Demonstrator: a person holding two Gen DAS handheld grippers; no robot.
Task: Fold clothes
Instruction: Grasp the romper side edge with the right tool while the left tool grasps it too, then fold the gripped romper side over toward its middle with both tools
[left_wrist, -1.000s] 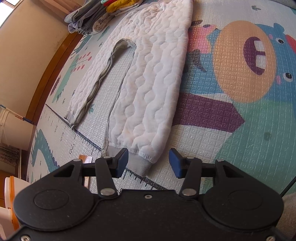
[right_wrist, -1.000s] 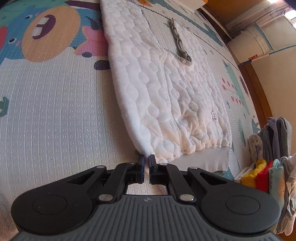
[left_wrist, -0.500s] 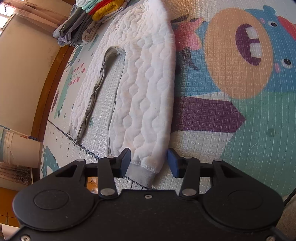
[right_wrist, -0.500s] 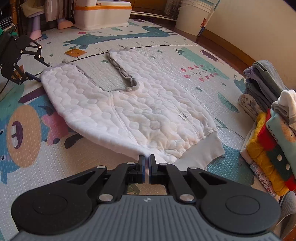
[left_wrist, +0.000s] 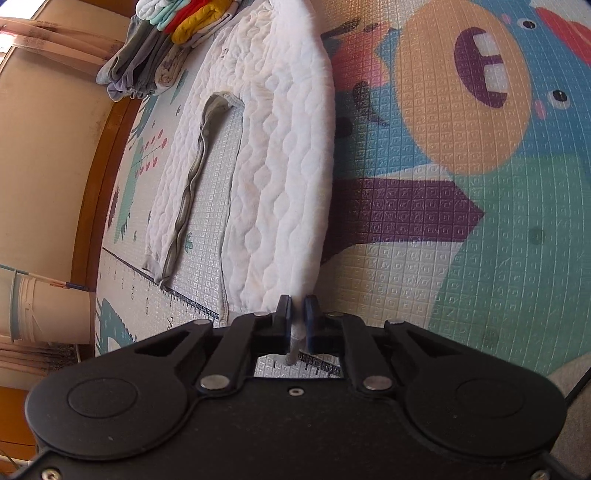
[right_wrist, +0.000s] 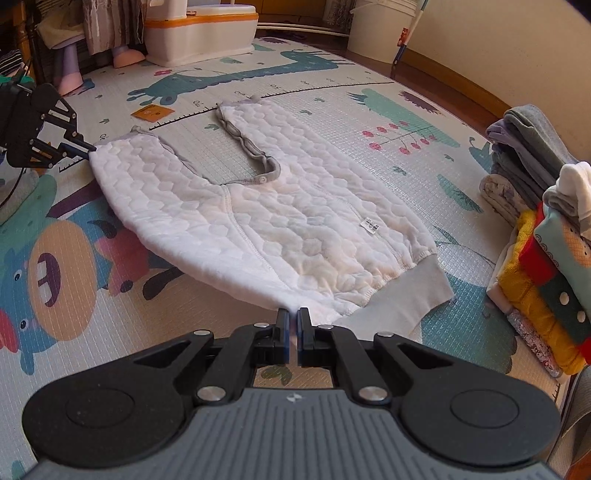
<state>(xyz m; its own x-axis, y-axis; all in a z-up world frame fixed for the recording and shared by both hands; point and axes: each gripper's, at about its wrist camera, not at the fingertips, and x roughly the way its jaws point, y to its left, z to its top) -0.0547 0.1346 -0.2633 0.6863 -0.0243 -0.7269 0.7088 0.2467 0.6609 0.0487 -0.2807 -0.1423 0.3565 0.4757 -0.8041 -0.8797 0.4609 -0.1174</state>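
Since a second ago, the jaws of the left gripper (left_wrist: 297, 319) have been brought from wide open to nearly closed, and a thin fold of pale fabric at the cuff end of one leg is now pinched between them. Over the same second the jaws of the right gripper (right_wrist: 293, 334) have been kept shut to a narrow slit, with the edge of the garment beside its grey waistband (right_wrist: 402, 301) clamped between them; the camera has been lifted, so the whole room is now seen. Between the two grips, the white quilted trousers (right_wrist: 280, 221) are spread open on the patterned play mat (right_wrist: 369, 110), with the near edge raised slightly off the mat and the far leg, trimmed in grey, lying flat. In the right wrist view, the left gripper (right_wrist: 88, 149) is seen touching the far cuff. Beside the waistband, against the wall, a stack of folded clothes (right_wrist: 543, 258) is piled, so part of the work appears already done. This garment is judged gripped at both ends but not yet folded; its folding and stacking are left.
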